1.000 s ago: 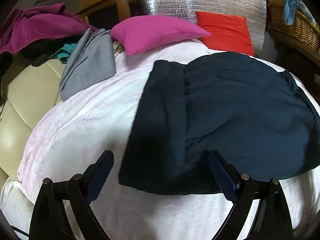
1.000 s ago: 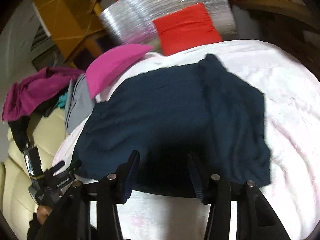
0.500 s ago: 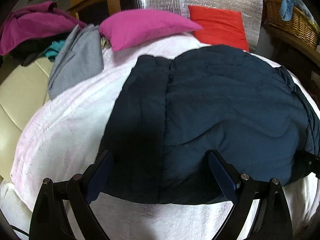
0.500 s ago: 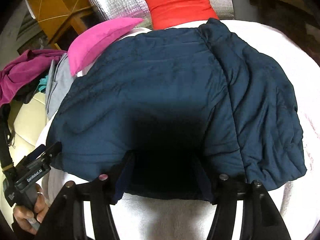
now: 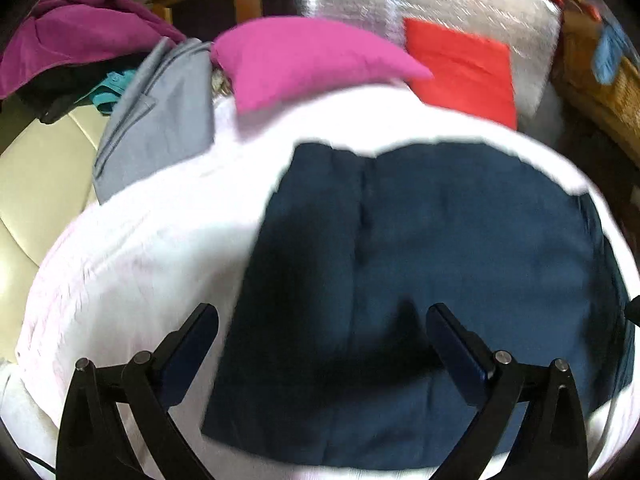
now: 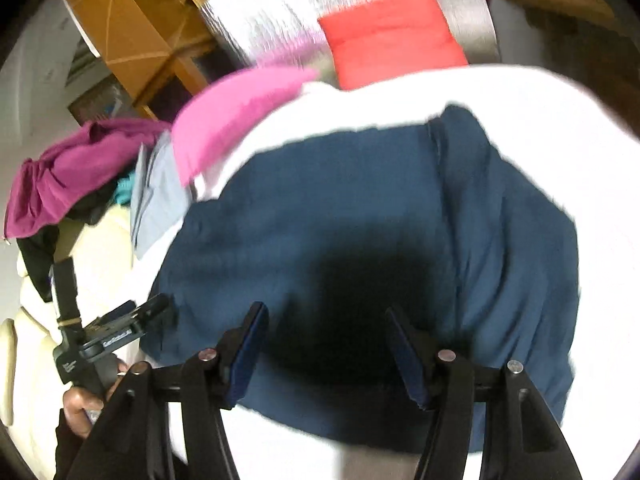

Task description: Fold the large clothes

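Navy garment [image 5: 460, 280] flat on white cover [image 5: 152, 248], near edge under both tongs. Left gripper [image 5: 322, 344] jaws opening, wide apart, nothing pinched. Right gripper [image 6: 324, 344] part open, empty, cloth below. Only right view: person's hand [image 6: 86, 400] on left tool. Only left view: wicker basket [image 5: 604, 80]. Both blurred; folds hard to read.
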Tool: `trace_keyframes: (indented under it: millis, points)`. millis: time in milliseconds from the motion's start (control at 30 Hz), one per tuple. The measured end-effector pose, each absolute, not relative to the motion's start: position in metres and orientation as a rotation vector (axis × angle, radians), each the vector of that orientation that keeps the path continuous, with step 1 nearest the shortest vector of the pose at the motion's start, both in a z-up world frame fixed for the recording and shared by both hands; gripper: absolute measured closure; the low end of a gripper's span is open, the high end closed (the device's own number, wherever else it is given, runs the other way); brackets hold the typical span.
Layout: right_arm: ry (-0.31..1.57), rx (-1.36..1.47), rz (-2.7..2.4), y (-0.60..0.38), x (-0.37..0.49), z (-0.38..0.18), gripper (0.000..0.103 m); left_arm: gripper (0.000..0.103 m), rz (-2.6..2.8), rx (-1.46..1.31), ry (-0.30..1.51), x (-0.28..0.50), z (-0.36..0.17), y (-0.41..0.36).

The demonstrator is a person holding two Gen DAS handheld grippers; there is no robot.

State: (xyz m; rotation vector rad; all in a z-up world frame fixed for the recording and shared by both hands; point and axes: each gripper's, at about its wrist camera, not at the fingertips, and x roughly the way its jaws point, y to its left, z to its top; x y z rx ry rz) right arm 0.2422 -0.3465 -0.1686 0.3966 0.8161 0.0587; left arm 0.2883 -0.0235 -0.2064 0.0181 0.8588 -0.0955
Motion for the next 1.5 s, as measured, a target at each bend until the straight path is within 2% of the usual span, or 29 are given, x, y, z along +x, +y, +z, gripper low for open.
trace_keyframes:
  millis: [100, 233, 300, 333, 367, 467, 533, 633, 700, 733, 767, 900, 1000, 1133, 1367, 1500]
  points:
    - [0.825, 0.404, 0.008, -0.372, 0.283, -0.164, 0.042, 0.000, -0.020, -0.022, 0.883, 0.318, -0.211, -0.019]
    - [0.906, 0.505, -0.054, -0.412, 0.347, -0.191, 0.050, 0.000, 0.064, -0.055, 0.941, 0.338, -0.237, -0.009]
    - [0.958, 0.558, -0.105, -0.436, 0.370, -0.216, 0.059, 0.000, 0.059, -0.106, 0.965, 0.343, -0.241, -0.004]
    - [0.969, 0.590, -0.127, -0.445, 0.377, -0.227, 0.071, 0.000, 0.058, -0.109, 0.961, 0.346, -0.239, -0.003]
    - [0.967, 0.622, -0.138, -0.452, 0.382, -0.235, 0.073, 0.000, 0.061, -0.101, 0.956, 0.349, -0.238, -0.003]
    - [0.946, 0.654, -0.177, -0.457, 0.385, -0.230, 0.072, 0.000, 0.072, -0.120, 0.973, 0.358, -0.240, 0.003]
    - [0.916, 0.586, -0.196, -0.444, 0.382, -0.215, 0.068, 0.000, 0.078, -0.172, 0.987, 0.366, -0.241, 0.012]
    - [0.880, 0.489, -0.132, -0.410, 0.386, -0.192, 0.068, 0.000, 0.094, -0.206, 0.974, 0.371, -0.238, 0.019]
    - [0.858, 0.444, -0.059, -0.380, 0.389, -0.179, 0.058, 0.000, 0.100, -0.198, 0.959, 0.369, -0.235, 0.020]
    - [0.842, 0.418, -0.027, -0.365, 0.390, -0.173, 0.042, 0.000, 0.097, -0.192, 0.951, 0.369, -0.232, 0.019]
    - [0.832, 0.389, 0.009, -0.348, 0.392, -0.170, 0.033, 0.000, 0.094, -0.187, 0.943, 0.368, -0.230, 0.019]
    - [0.886, 0.275, 0.068, -0.289, 0.409, -0.183, 0.035, 0.000, 0.094, -0.137, 0.919, 0.363, -0.225, 0.014]
    - [0.966, 0.221, 0.001, -0.276, 0.432, -0.215, 0.037, 0.000, 0.093, -0.086, 0.933, 0.367, -0.226, 0.010]
    - [1.005, 0.305, -0.029, -0.285, 0.440, -0.218, 0.037, 0.000, 0.090, -0.029, 0.969, 0.372, -0.230, 0.006]
    - [0.840, 0.271, 0.006, -0.270, 0.382, -0.167, 0.038, 0.000, 0.070, -0.004, 0.946, 0.369, -0.220, 0.004]
    - [0.775, 0.235, -0.077, -0.282, 0.324, -0.164, 0.041, 0.000, 0.033, 0.026, 0.890, 0.360, -0.210, -0.002]
